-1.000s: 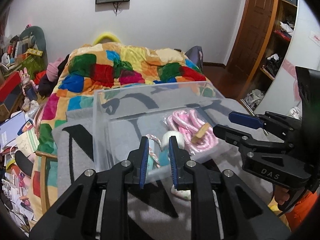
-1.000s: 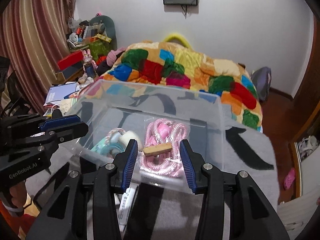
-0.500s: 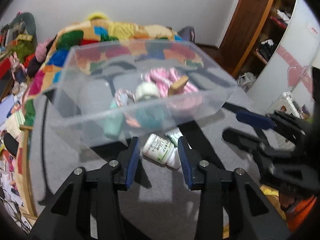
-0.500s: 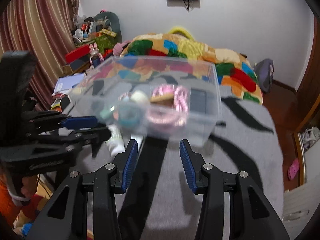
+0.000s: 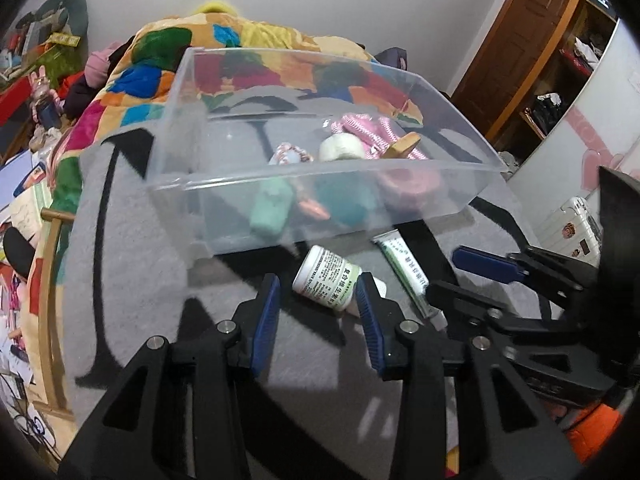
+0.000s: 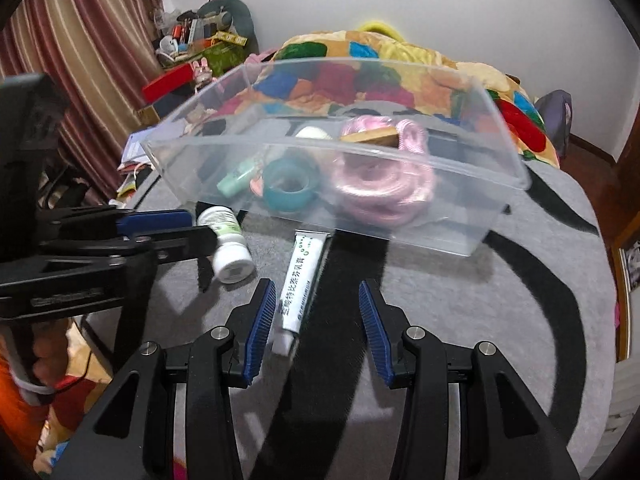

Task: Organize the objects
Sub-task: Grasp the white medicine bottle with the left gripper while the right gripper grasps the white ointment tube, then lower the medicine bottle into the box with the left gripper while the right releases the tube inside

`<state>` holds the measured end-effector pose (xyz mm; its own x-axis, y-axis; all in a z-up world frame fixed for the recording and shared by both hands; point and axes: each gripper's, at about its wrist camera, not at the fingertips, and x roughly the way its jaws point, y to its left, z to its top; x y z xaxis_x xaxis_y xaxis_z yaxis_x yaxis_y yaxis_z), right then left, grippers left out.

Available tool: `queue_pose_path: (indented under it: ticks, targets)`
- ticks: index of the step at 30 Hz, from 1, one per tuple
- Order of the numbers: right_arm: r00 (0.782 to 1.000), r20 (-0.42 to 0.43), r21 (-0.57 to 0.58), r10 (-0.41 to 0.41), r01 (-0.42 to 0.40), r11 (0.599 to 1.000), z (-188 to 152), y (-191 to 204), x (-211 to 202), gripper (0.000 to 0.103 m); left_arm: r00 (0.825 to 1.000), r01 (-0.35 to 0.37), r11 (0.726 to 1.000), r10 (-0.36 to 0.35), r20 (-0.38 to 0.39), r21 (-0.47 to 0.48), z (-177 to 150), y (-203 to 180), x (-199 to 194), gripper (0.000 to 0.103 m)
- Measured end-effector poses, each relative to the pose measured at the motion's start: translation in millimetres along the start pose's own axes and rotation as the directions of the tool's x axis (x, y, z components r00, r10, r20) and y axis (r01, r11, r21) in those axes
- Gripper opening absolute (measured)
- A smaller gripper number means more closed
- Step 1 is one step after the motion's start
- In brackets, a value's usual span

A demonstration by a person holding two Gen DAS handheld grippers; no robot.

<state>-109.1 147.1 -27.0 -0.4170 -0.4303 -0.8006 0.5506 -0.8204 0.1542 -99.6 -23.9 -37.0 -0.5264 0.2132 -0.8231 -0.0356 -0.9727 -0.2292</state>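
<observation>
A clear plastic bin [image 5: 224, 184] [image 6: 472, 216] stands on the grey and black blanket [image 5: 132, 264]. Inside lie a pink rope [image 6: 384, 192], a teal tape roll [image 6: 288, 188], a green bottle [image 6: 236, 178] and a white ball [image 5: 342, 148]. In front of the bin lie a white medicine bottle [image 5: 326, 278] [image 6: 228, 246] and a white ointment tube [image 5: 408, 270] [image 6: 300, 280]. My left gripper [image 5: 318, 312] is open, its fingers on either side of the bottle. My right gripper [image 6: 318, 320] is open, with the tube's cap end just inside its left finger.
A multicoloured quilt [image 6: 400, 68] covers the bed behind the bin. Cluttered shelves and a striped curtain [image 6: 80, 60] stand to the left. A wooden door [image 5: 516, 28] and a white suitcase [image 5: 572, 228] are to the right.
Both grippers have pulled back from the bin and dropped lower. The left gripper opened wider. The medicine bottle and the tube have come into view in front of the bin.
</observation>
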Motion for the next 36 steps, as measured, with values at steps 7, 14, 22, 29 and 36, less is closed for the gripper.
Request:
queue_pose_path:
  ticks: [7, 14, 22, 29, 36]
  targets:
    - [0.998, 0.000, -0.046, -0.057, 0.057, 0.997, -2.4, 12.2, 16.3, 0.027, 1.000, 0.014, 1.000, -0.015, -0.027, -0.011, 2.2, -5.2, 11.5, 0.046]
    - [0.998, 0.018, -0.067, -0.056, 0.057, 0.996, -9.6, 8.7, 11.1, 0.015, 0.998, 0.047, 0.998, -0.048, -0.031, -0.030, 14.0, -14.8, 20.2, 0.055]
    - [0.998, 0.025, -0.076, -0.065, 0.067, 0.995, -21.7, 7.4, 1.7, 0.015, 1.000, 0.015, 0.998, -0.016, -0.015, -0.060, 14.7, -13.1, 35.1, 0.049]
    - [0.996, 0.049, -0.053, -0.068, 0.071, 0.996, -20.7, 1.6, -12.2, 0.015, 0.999, -0.022, 1.000, 0.023, 0.045, -0.017, 3.2, -13.5, 17.1, 0.040]
    - [0.991, 0.123, -0.039, -0.055, 0.060, 0.997, -7.8, 4.4, -39.2, 0.015, 0.993, -0.038, 0.999, 0.035, 0.114, 0.016, -4.6, -15.6, -14.9, 0.040]
